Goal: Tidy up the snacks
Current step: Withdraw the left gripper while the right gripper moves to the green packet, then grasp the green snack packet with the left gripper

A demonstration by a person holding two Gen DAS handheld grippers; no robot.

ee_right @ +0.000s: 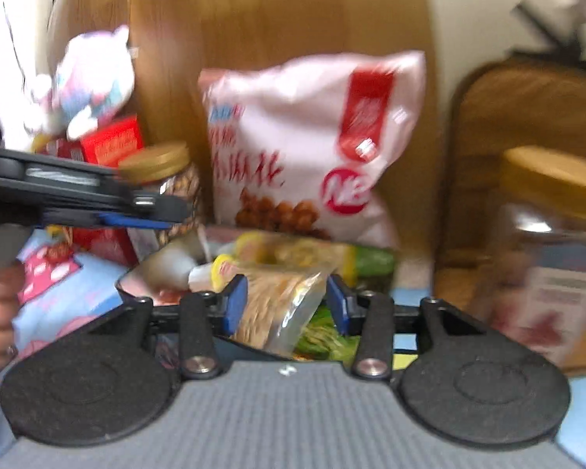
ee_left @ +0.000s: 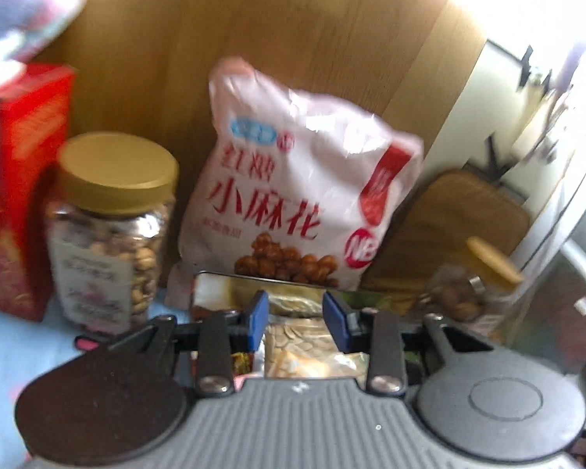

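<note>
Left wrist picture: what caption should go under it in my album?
Open left gripper hovers over small snack packets, facing a pink snack bag and a gold-lidded nut jar.

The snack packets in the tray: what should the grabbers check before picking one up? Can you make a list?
1. Left gripper open: ok, blue pads apart.
2. Right gripper open: ok, pads apart.
3. Something to grab lies ahead: ok, a clear packet of seeds sits between the right gripper's pads in the dark tray.
4. Grippers out of each other's way: cannot tell; the left one shows at the side of the right view.
5. Big pink bag steady: cannot tell, it stands against the wooden board.
6. Picture sharp enough to aim: not ok, both views are blurred.
</note>
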